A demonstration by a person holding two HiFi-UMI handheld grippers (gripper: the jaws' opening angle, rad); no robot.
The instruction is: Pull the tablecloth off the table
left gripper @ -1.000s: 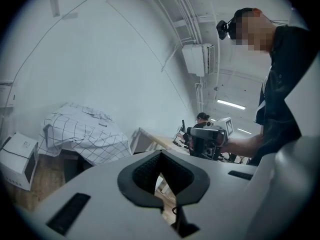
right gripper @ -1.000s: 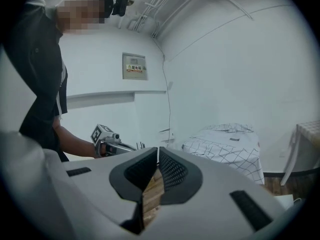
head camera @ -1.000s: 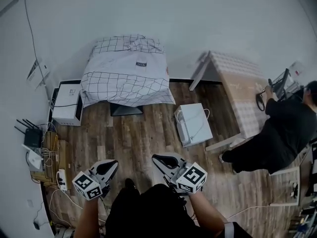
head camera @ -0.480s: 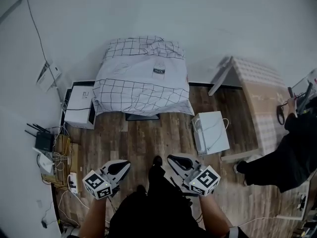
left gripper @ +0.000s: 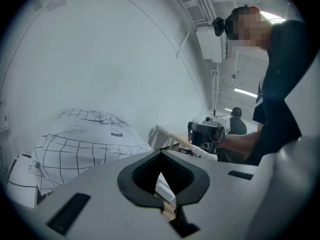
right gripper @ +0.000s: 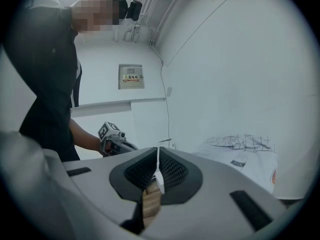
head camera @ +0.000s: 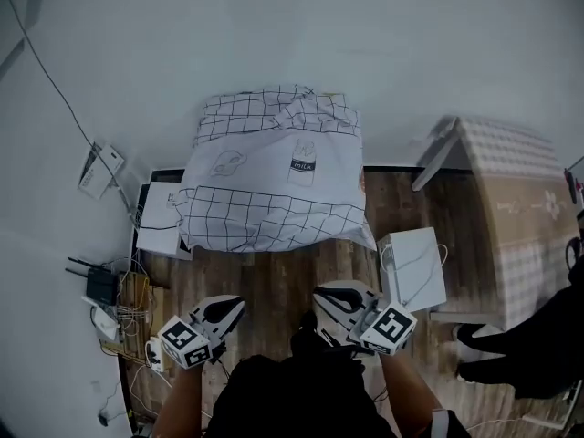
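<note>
A white tablecloth (head camera: 274, 176) with a black grid and small prints drapes a small table against the wall, its edges hanging down on all visible sides. It also shows as the tablecloth (left gripper: 82, 141) in the left gripper view and the tablecloth (right gripper: 242, 156) in the right gripper view. My left gripper (head camera: 232, 306) and right gripper (head camera: 322, 295) are held low over the wooden floor, well short of the cloth, pointing toward it. Both are shut with nothing between the jaws, seen close up at the left gripper (left gripper: 161, 154) and the right gripper (right gripper: 158, 151).
A white box (head camera: 162, 219) stands on the floor left of the table, and a white bag (head camera: 415, 267) lies to its right. A router and cables (head camera: 108, 292) sit along the left wall. A second table (head camera: 520, 199) and a seated person's legs (head camera: 534, 354) fill the right.
The cloth-covered table has come nearer and drifted rightward in the head view as I walk toward it. Both grippers stay shut and are carried forward with me.
</note>
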